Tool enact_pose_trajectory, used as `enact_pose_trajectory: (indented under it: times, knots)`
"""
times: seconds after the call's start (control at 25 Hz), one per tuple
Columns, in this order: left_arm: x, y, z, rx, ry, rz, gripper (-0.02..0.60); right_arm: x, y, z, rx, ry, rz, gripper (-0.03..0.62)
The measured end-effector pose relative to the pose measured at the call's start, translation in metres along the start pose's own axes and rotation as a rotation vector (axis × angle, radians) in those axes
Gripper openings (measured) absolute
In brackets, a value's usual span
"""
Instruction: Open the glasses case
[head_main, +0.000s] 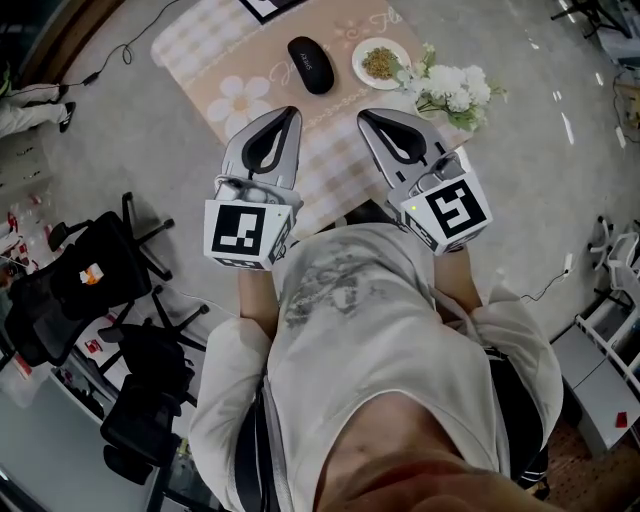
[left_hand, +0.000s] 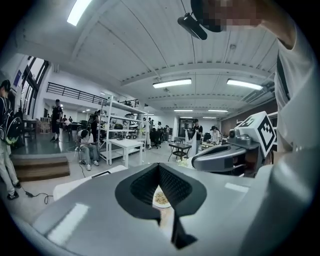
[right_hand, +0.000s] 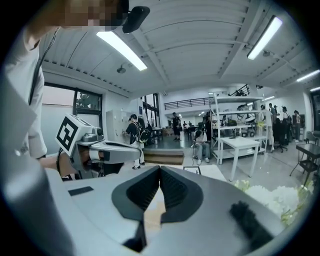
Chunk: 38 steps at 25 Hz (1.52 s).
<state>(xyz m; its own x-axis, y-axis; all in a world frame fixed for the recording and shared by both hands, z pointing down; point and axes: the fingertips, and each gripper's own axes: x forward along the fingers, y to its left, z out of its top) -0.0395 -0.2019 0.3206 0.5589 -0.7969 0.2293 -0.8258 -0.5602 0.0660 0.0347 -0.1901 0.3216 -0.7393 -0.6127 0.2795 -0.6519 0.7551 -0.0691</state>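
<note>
The glasses case (head_main: 310, 64) is a black oval lying shut on the far part of the patterned tablecloth (head_main: 220, 50). Both grippers hover over the near table edge, side by side, pointing toward it and well short of it. My left gripper (head_main: 293, 111) has its jaws together with nothing between them. My right gripper (head_main: 363, 115) is likewise shut and empty. In the left gripper view the jaws (left_hand: 159, 167) meet at the tip, and the plate (left_hand: 161, 198) shows through the gap below. The right gripper view shows its jaws (right_hand: 160, 169) meeting too. The case appears in neither gripper view.
A small plate of food (head_main: 380, 62) sits right of the case, and white flowers (head_main: 452, 90) lie at the table's right edge. A marker sheet (head_main: 270, 8) lies at the far edge. Black office chairs (head_main: 85, 285) stand on the floor at left. People and shelving (left_hand: 120, 130) fill the room beyond.
</note>
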Motion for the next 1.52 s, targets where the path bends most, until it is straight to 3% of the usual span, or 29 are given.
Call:
enact_pose_trajectory:
  times: [0.4,1.16,1.52]
  knots:
    - [0.027,0.012,-0.019,-0.048,0.036,0.026,0.011,0.016,-0.018,-0.013,0.014,0.033,0.034,0.017]
    - [0.08,0.035,-0.069,-0.134,0.141,0.097,0.109,0.031,-0.04,-0.026,0.018,0.088,0.091,0.017]
    - [0.1,0.053,-0.103,-0.221,0.186,0.156,0.178,0.039,-0.041,-0.034,0.024,0.112,0.113,0.015]
